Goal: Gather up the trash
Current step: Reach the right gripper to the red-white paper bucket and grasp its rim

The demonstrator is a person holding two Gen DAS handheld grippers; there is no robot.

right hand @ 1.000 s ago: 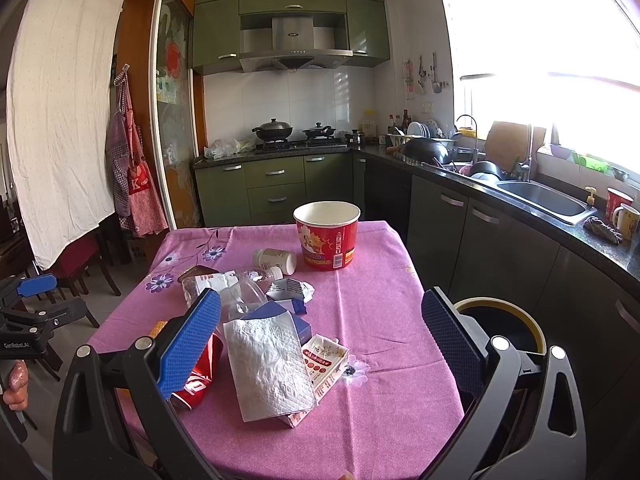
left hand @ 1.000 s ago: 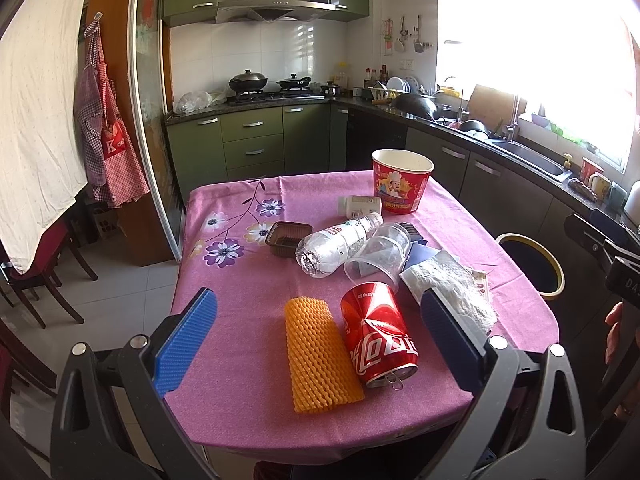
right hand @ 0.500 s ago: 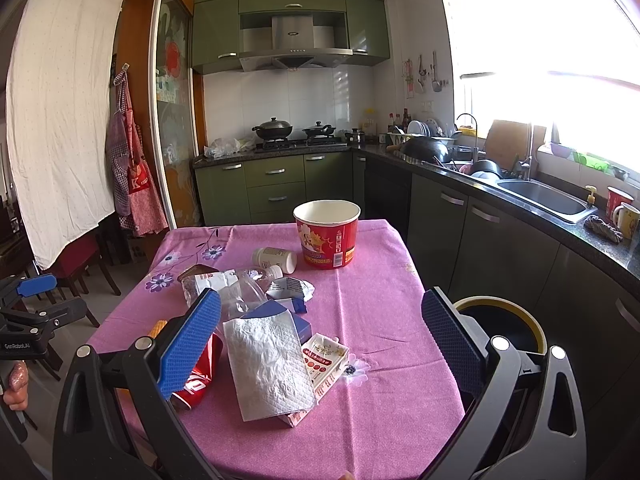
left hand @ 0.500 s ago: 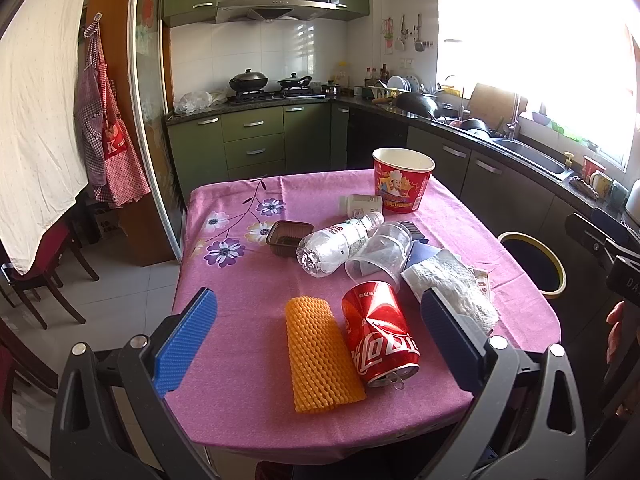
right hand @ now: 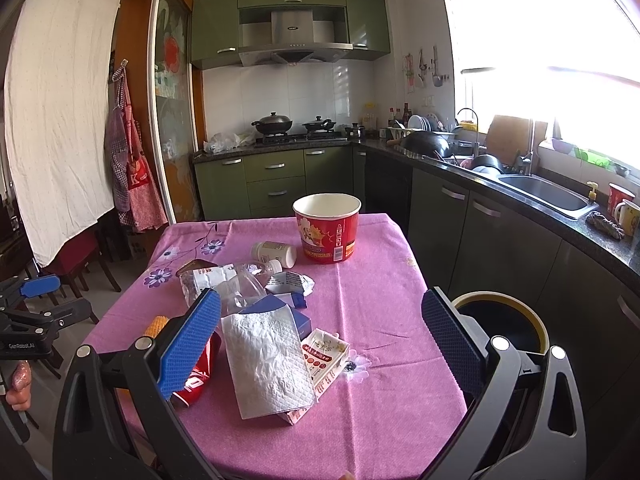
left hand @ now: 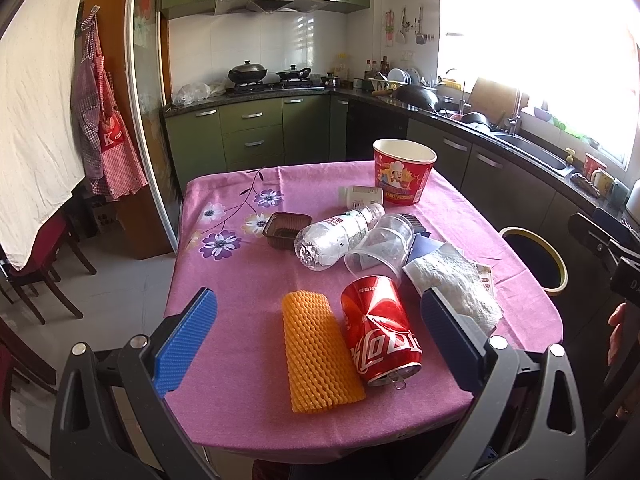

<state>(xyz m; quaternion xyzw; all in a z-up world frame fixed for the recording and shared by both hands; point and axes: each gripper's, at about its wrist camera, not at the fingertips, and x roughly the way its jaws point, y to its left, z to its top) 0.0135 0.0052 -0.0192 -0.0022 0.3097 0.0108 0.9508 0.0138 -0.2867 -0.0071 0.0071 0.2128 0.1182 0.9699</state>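
Trash lies on the pink tablecloth (left hand: 240,280): an orange foam net (left hand: 318,354), a dented red cola can (left hand: 380,338), a clear water bottle (left hand: 336,236), a clear plastic cup (left hand: 382,246), a white paper towel (left hand: 456,284) and a red paper bucket (left hand: 403,176). My left gripper (left hand: 318,332) is open, held in front of the net and can. My right gripper (right hand: 320,336) is open too, in front of the paper towel (right hand: 266,360) and a small printed carton (right hand: 326,356). A bin with a yellow rim (right hand: 500,322) stands right of the table.
A brown plastic tray (left hand: 286,230) and a white pill bottle (left hand: 360,196) sit mid-table. Green cabinets, a stove and a sink counter (right hand: 552,196) run along the back and right. Chairs (left hand: 36,264) stand at the left. A hand (right hand: 18,384) holds the other gripper.
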